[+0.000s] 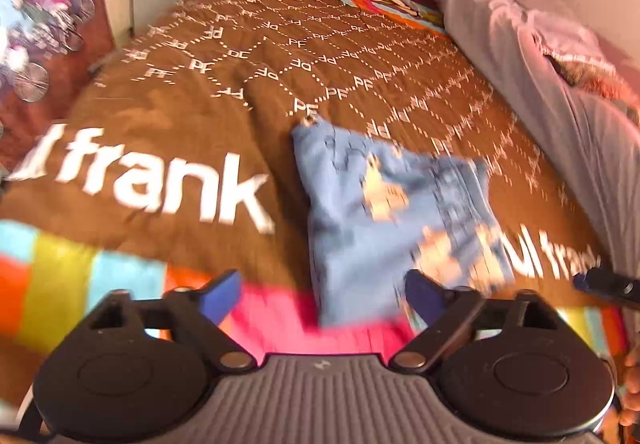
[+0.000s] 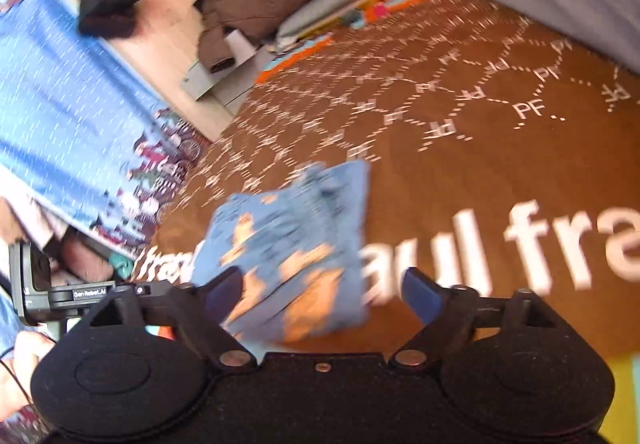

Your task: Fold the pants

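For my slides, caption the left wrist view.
Open left tool above folded blue jeans on a brown bedspread.

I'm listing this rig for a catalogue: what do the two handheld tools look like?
Both tools have black linkage arms with silver pivot pins, round black side housings and blue finger pads. The left tool has a ribbed grey centre plate; the right tool has a black one.

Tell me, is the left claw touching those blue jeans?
Cannot tell. In the left wrist view the left gripper stands open, but blur hides whether its right finger meets the jeans.

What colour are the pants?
Light blue denim pants with orange-tan patches; clearest in left wrist view.
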The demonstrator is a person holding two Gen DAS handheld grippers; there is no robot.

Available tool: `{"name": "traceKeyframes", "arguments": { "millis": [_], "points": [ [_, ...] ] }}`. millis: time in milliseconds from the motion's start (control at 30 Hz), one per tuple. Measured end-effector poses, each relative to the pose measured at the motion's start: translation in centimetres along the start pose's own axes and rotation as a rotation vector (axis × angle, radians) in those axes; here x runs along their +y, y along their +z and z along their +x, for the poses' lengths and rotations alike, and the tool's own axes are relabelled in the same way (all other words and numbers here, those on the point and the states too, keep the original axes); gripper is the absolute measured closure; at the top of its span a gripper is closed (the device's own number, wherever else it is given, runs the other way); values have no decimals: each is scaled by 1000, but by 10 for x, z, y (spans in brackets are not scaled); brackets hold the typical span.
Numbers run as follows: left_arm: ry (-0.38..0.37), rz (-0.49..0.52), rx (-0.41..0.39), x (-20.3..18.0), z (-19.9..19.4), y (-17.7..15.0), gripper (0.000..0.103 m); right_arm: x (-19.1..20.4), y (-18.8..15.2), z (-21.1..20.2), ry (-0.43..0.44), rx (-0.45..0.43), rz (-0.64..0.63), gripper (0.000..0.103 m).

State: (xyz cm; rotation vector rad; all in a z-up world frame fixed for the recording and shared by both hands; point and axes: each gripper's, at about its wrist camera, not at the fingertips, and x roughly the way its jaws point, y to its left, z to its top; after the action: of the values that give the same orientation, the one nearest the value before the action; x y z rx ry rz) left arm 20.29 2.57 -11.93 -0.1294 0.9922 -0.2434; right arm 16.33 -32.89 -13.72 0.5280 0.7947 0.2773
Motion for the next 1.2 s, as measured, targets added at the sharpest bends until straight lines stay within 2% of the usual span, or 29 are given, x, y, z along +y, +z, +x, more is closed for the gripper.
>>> {"name": "traceKeyframes", "arguments": {
  "millis": [133,200,300,400,467,567,833,1200],
  "points": [
    [18,-18,8,-26,-59,-28,3,54,-20,-53,-79,-18,13,2],
    [9,-34,39,-35,-80,-37,1,78,-23,-78,-119,-12,4,1],
    [19,-22,52,-46,-103,-52,1,105,-29,-108,-207,-1,-102,1],
    [21,-28,63,-47,-110,-63,1,117,-45,-118,-272,38,-190,1],
    [45,-18,68,-45,-113,-70,0,119,-55,-119,-282,73,-197,1],
    [104,20,82,-49,-124,-78,0,127,-67,-124,-295,73,-204,1],
    [73,43,43,-58,-157,-78,0,161,-73,-137,-300,53,-260,1],
    [71,54,28,-57,-156,-77,0,164,-66,-136,-307,31,-287,1]
  ]
}}
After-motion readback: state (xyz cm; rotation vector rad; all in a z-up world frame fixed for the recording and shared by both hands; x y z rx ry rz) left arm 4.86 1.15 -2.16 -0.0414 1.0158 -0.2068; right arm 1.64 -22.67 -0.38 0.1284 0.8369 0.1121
